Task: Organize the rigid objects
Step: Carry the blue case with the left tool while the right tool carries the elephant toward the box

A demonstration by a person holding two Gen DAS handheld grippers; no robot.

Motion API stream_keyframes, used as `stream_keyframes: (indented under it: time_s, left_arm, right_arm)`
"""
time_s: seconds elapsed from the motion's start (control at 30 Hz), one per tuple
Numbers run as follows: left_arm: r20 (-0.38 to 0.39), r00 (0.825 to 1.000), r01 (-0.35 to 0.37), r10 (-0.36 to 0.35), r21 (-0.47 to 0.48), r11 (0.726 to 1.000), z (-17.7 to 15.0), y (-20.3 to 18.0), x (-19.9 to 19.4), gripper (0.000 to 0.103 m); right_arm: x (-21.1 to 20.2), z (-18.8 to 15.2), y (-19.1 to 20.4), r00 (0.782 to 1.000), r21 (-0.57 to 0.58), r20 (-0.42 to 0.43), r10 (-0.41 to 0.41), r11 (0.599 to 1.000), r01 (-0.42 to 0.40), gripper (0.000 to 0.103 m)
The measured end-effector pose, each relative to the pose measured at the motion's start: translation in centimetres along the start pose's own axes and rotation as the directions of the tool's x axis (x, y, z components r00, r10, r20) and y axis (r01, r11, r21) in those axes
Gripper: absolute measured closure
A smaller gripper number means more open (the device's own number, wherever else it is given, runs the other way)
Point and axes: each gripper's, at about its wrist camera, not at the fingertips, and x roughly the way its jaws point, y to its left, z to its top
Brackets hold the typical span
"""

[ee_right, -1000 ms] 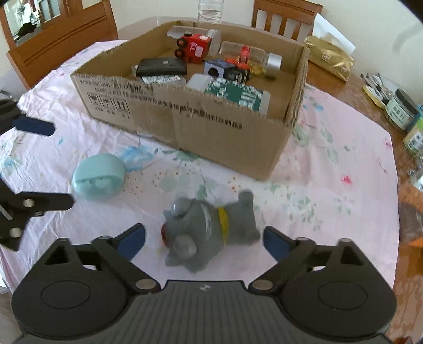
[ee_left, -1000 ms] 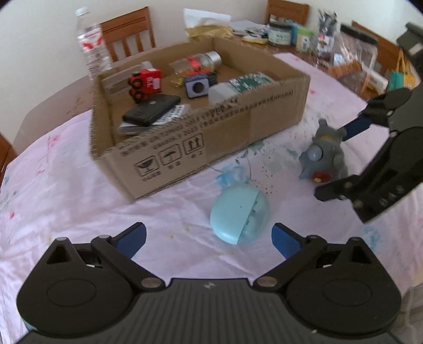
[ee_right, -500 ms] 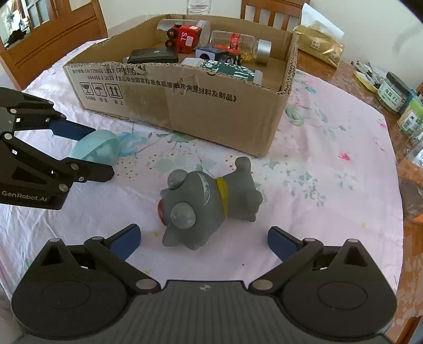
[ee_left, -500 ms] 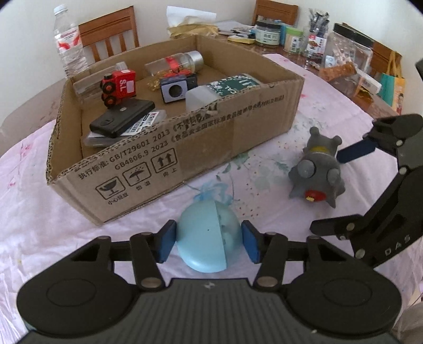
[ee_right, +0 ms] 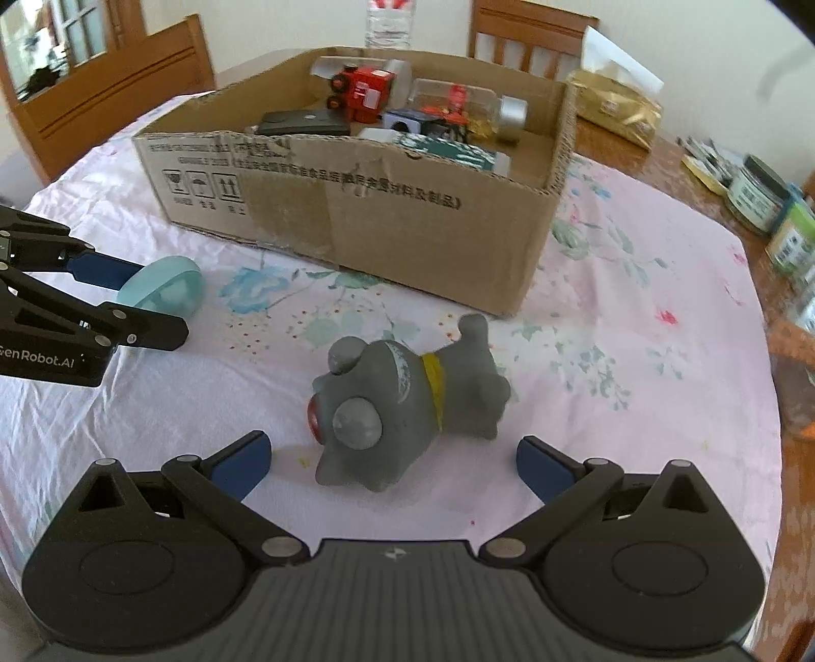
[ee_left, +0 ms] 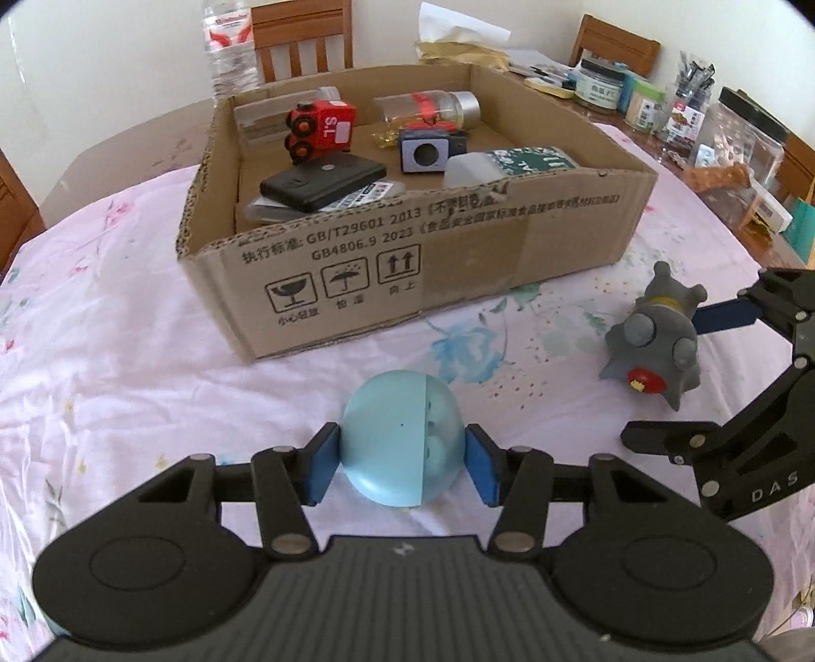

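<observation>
A light blue dome-shaped case (ee_left: 392, 438) rests on the pink floral cloth in front of the cardboard box (ee_left: 458, 254). My left gripper (ee_left: 402, 463) is shut on it, one blue pad pressed against each side. The right wrist view shows the same grip from the side, the case (ee_right: 168, 290) between the left gripper's fingers (ee_right: 142, 300). A grey toy dog (ee_right: 397, 407) with a yellow collar lies on its side. My right gripper (ee_right: 392, 458) stands open around its head end without touching it. The left wrist view has the dog (ee_left: 657, 341) inside the right gripper (ee_left: 677, 377).
The box holds a red toy truck (ee_left: 321, 127), a black flat device (ee_left: 326, 181), a glass jar (ee_left: 433, 107), a small cube (ee_left: 428, 153) and a green-white pack (ee_left: 514, 163). A water bottle (ee_left: 229, 46) and chairs stand behind; jars (ee_left: 601, 86) crowd the far right.
My left gripper went from wide open to shut on the blue case and rolled slightly. The right gripper stays open over the toy dog, a little nearer to it.
</observation>
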Motion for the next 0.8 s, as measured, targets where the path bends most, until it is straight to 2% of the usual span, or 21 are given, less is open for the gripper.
stream_keyframes:
  time_s: [0.5, 0.8]
  left_arm:
    - [-0.005, 0.999, -0.048, 0.048, -0.053, 0.997, 0.64, -0.71, 0.58, 0.044]
    - [-0.009, 0.997, -0.071, 0.071, -0.080, 0.994, 0.69, -0.93, 0.58, 0.044]
  right_arm:
    - [0.81, 0.53, -0.60, 0.993, -0.120, 0.078, 0.092, 0.989, -0.082, 0.000]
    - [0.91, 0.92, -0.94, 0.991, -0.171, 0.052, 0.126, 0.978, -0.115, 0.000]
